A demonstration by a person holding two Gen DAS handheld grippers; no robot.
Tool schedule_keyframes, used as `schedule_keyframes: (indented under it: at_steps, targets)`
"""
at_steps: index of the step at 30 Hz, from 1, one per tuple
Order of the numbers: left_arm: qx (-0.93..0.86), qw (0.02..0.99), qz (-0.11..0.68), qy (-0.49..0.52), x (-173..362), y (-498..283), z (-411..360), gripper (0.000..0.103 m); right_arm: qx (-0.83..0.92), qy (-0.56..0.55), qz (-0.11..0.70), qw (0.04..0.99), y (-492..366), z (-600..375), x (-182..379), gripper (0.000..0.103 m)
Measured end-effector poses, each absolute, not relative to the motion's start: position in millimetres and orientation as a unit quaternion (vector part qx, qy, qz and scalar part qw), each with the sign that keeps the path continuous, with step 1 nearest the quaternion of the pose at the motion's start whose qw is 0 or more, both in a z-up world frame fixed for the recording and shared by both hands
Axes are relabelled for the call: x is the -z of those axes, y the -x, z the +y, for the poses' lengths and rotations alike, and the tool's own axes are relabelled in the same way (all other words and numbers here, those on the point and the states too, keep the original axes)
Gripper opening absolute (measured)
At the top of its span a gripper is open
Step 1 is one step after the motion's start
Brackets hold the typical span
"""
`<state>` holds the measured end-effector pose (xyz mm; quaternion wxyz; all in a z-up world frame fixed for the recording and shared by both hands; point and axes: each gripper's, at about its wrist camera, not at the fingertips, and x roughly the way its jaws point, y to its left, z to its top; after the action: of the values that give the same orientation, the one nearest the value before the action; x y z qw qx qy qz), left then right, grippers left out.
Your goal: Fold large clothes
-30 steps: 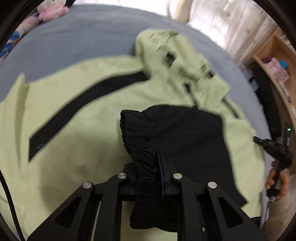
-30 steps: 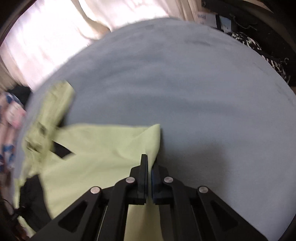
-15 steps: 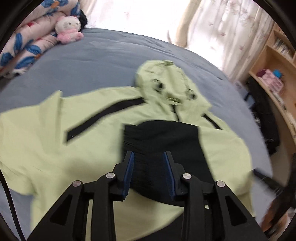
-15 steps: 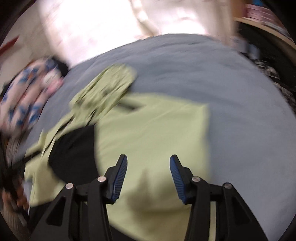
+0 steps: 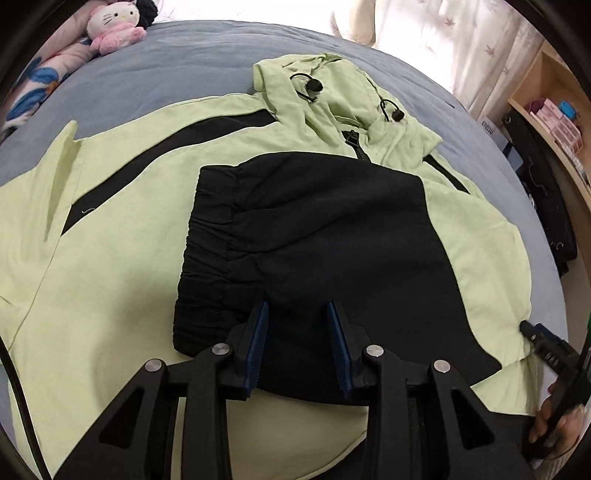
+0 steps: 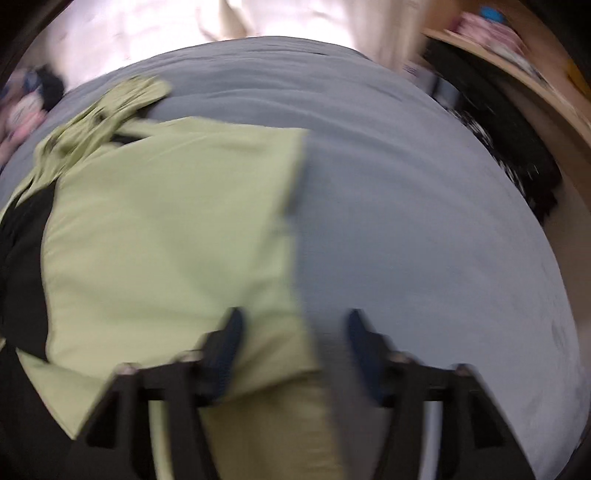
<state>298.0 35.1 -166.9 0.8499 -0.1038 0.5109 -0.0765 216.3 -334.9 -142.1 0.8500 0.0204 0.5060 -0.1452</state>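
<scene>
A light green hooded jacket [image 5: 122, 236] with black stripes lies spread on the grey-blue bed [image 5: 177, 59]. Its black sleeve [image 5: 317, 236], cuff at the left, lies folded across the chest. My left gripper [image 5: 297, 321] is open and empty just above the sleeve's near end. In the blurred right wrist view the jacket [image 6: 166, 221] lies flat with its straight right edge on the bed [image 6: 424, 221]. My right gripper [image 6: 293, 328] is open and empty over that edge. It also shows at the lower right of the left wrist view [image 5: 535, 332].
A pink plush toy [image 5: 114, 26] and a floral quilt [image 5: 33, 85] lie at the bed's far left. A wooden shelf [image 5: 554, 110] and dark bags [image 5: 546, 206] stand to the right. Curtains [image 5: 436, 33] hang behind the bed.
Both grippers have opened and let go: the left released the black sleeve onto the chest, the right released the jacket's edge. Both have pulled back and up.
</scene>
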Motion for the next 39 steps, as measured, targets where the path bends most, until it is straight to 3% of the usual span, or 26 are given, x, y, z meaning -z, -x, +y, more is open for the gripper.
schedule_keyframes:
  at_steps: [4, 9, 18, 23, 39]
  targets:
    - [0.069, 0.845, 0.525, 0.076, 162, -299, 24, 0.037, 0.150, -0.022, 0.505, 0.850, -214, -331, 134, 0.062]
    - [0.071, 0.856, 0.509, 0.051, 138, -283, 9, 0.052, 0.104, -0.031, 0.475, 0.873, -203, -287, 110, 0.062]
    - [0.081, 0.861, 0.502, 0.022, 130, -255, -24, 0.052, 0.011, 0.014, 0.487, 0.873, -205, -210, 117, 0.062]
    - [0.071, 0.840, 0.537, 0.007, 157, -255, -27, 0.052, 0.034, -0.001, 0.518, 0.855, -205, -227, 138, 0.061]
    - [0.059, 0.849, 0.525, 0.006, 136, -229, -19, 0.054, 0.075, -0.072, 0.517, 0.850, -167, -259, 118, 0.060]
